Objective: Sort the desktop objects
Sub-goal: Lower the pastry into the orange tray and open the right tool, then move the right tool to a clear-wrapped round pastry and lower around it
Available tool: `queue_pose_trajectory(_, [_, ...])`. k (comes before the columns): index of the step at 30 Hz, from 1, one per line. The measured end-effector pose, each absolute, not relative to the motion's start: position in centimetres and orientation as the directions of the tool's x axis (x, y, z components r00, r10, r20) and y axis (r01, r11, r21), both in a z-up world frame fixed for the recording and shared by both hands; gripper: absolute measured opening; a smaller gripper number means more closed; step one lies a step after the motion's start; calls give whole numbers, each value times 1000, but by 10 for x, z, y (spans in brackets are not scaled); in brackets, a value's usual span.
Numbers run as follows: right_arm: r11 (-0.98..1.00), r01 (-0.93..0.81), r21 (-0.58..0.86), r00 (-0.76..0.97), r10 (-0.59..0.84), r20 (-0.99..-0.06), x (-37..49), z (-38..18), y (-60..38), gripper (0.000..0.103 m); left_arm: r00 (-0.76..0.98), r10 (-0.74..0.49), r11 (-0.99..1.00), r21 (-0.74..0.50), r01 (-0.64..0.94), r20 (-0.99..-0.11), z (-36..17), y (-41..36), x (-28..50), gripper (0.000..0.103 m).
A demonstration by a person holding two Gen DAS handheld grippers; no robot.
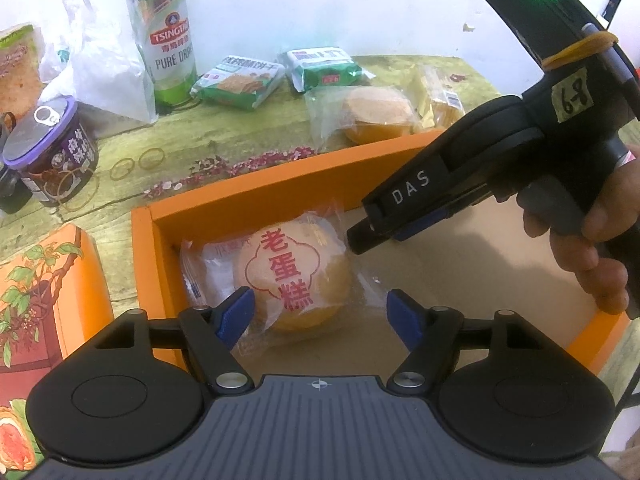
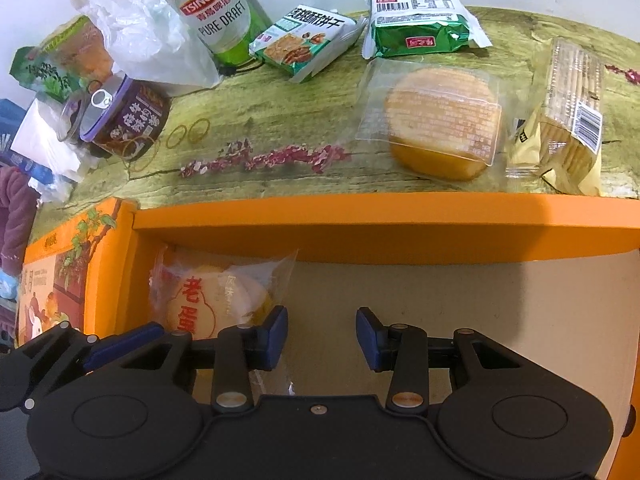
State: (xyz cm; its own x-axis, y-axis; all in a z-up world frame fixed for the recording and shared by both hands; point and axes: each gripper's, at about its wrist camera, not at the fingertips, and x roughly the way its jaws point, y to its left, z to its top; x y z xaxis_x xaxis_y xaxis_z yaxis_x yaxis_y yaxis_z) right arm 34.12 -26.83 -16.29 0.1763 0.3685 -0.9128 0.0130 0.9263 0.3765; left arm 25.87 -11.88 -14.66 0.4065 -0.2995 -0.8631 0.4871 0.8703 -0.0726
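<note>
We see the wrapped cake (image 1: 294, 276), printed 老蛋糕 in red, lying in the far-left corner of the orange box (image 1: 256, 204), between the spread, empty fingers of the left gripper (image 1: 320, 316). The right gripper (image 2: 322, 338), marked "DAS" and "6-8", hangs over the box with fingers apart, holding nothing. Behind on the table (image 2: 280, 120) stands a "TSINGTAO PURE DRAFT" can (image 2: 216, 12).

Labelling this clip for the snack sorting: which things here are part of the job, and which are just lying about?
Job: orange box, wrapped egg cake inside it, second wrapped cake, two green biscuit packs, cracker pack, beer can.

Lying about: rubber bands, white plastic bag.
</note>
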Motion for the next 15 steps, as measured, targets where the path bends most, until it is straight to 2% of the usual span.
queue_pose_trajectory(6, [921,23,389,191,377,-906,337,-156,-276,40,413,-302,869,-70,490,-859,-141,-119,258,74])
queue_pose_trajectory(9, [914,38,404,210,388,-898,334,-150,-283,46,419,-309,866,-71,494,-854,-136,-120,257,74])
queue_pose_trajectory(15, [887,85,454,257,421,-870,325,-135,-305,46,433,-322,870,-82,486,-842,-122,-124,259,75])
